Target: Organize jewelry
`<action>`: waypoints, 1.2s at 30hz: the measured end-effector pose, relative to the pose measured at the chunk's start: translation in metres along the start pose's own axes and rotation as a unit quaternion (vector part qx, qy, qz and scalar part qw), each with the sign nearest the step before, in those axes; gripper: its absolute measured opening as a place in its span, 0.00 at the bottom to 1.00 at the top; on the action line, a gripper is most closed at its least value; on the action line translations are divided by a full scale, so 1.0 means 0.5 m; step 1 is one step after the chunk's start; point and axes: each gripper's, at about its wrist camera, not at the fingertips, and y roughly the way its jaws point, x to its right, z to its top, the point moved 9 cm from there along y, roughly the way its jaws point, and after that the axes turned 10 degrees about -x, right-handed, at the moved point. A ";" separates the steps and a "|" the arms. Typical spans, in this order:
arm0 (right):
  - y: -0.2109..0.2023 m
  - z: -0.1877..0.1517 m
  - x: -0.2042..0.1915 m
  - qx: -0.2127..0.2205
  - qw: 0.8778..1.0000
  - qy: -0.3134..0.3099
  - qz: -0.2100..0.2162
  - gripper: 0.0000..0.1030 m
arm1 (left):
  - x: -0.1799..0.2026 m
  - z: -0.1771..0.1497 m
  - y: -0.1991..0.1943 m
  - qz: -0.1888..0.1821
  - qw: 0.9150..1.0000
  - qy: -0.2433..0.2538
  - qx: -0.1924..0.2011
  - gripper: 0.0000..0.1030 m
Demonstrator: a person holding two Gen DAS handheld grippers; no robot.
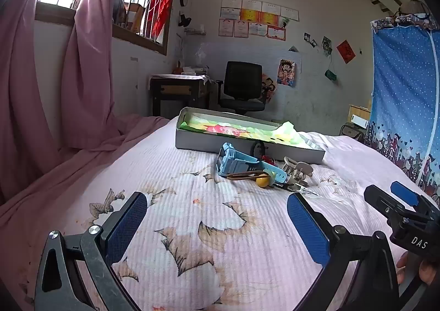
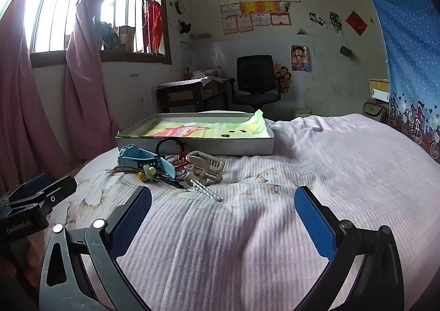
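A small heap of accessories lies on the bed in front of a shallow grey box (image 1: 247, 143) (image 2: 192, 143) lined with a colourful cloth. The heap holds a blue watch (image 1: 236, 162) (image 2: 143, 160), a beige claw clip (image 1: 298, 171) (image 2: 205, 168), a black ring band (image 2: 169, 144), a yellow bead on a brown cord (image 1: 262, 181) (image 2: 142, 176) and a silver hair pin (image 2: 206, 190). My left gripper (image 1: 217, 214) hovers open, short of the heap, nothing between its fingers. My right gripper (image 2: 222, 209) is open too, just short of the hair pin.
The bed has a pale pink floral cover (image 1: 192, 228). Pink curtains (image 1: 41, 91) hang at the left and a blue dotted curtain (image 1: 404, 96) at the right. A black office chair (image 1: 243, 85) and a dark desk (image 1: 178, 88) stand beyond the bed.
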 end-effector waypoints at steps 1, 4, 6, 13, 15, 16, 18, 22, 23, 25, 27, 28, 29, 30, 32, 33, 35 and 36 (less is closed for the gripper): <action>0.000 0.000 0.000 0.000 1.000 -0.001 0.000 0.99 | 0.000 0.000 0.000 0.000 1.000 0.000 0.000 1.00; -0.001 -0.001 0.000 -0.001 1.000 -0.001 -0.001 0.99 | -0.001 0.001 0.000 0.001 1.000 0.002 0.001 1.00; 0.000 -0.001 0.000 -0.001 1.000 -0.002 0.000 0.99 | -0.001 0.001 0.001 0.001 1.000 0.003 0.001 1.00; -0.004 -0.002 -0.002 -0.001 1.000 0.001 0.001 0.99 | 0.000 0.001 0.000 0.003 1.000 0.005 0.003 1.00; 0.002 -0.004 0.001 -0.002 1.000 0.001 0.001 0.99 | 0.000 0.001 0.000 0.003 1.000 0.006 0.003 1.00; 0.002 -0.003 0.003 -0.002 1.000 0.002 0.001 0.99 | 0.000 0.001 0.000 0.003 1.000 0.006 0.002 1.00; 0.002 -0.002 0.003 -0.003 1.000 0.005 0.002 0.99 | 0.000 0.001 0.000 0.003 1.000 0.006 0.003 1.00; 0.005 -0.004 0.005 -0.002 1.000 0.008 0.003 0.99 | 0.000 0.001 0.000 0.003 1.000 0.006 0.003 1.00; 0.005 -0.003 0.005 -0.003 1.000 0.008 0.003 0.99 | 0.000 0.001 0.000 0.003 1.000 0.007 0.003 1.00; 0.005 -0.003 0.004 -0.003 1.000 0.007 0.002 0.99 | 0.000 0.001 0.000 0.003 1.000 0.007 0.003 1.00; 0.005 -0.003 0.005 -0.003 1.000 0.007 0.002 0.99 | 0.000 0.001 0.000 0.004 1.000 0.007 0.003 1.00; 0.006 -0.003 0.004 -0.002 1.000 0.007 0.002 0.99 | 0.000 0.001 0.000 0.004 1.000 0.007 0.003 1.00; 0.005 -0.003 0.005 -0.003 1.000 0.007 0.002 0.99 | 0.000 0.001 0.000 0.003 1.000 0.007 0.003 1.00; 0.006 -0.003 0.005 -0.002 1.000 0.007 0.002 0.99 | 0.001 0.001 0.000 0.003 1.000 0.007 0.003 1.00; 0.006 -0.003 0.004 -0.002 1.000 0.007 0.003 0.99 | 0.001 0.001 0.000 0.004 1.000 0.008 0.003 1.00; 0.006 -0.003 0.004 -0.002 1.000 0.007 0.002 0.99 | 0.001 0.001 0.000 0.004 1.000 0.008 0.003 1.00; 0.006 -0.003 0.004 -0.002 1.000 0.008 0.002 0.99 | 0.001 0.001 0.000 0.004 1.000 0.008 0.003 1.00; 0.006 -0.003 0.004 -0.002 1.000 0.008 0.002 0.99 | 0.001 0.001 0.000 0.004 1.000 0.008 0.003 1.00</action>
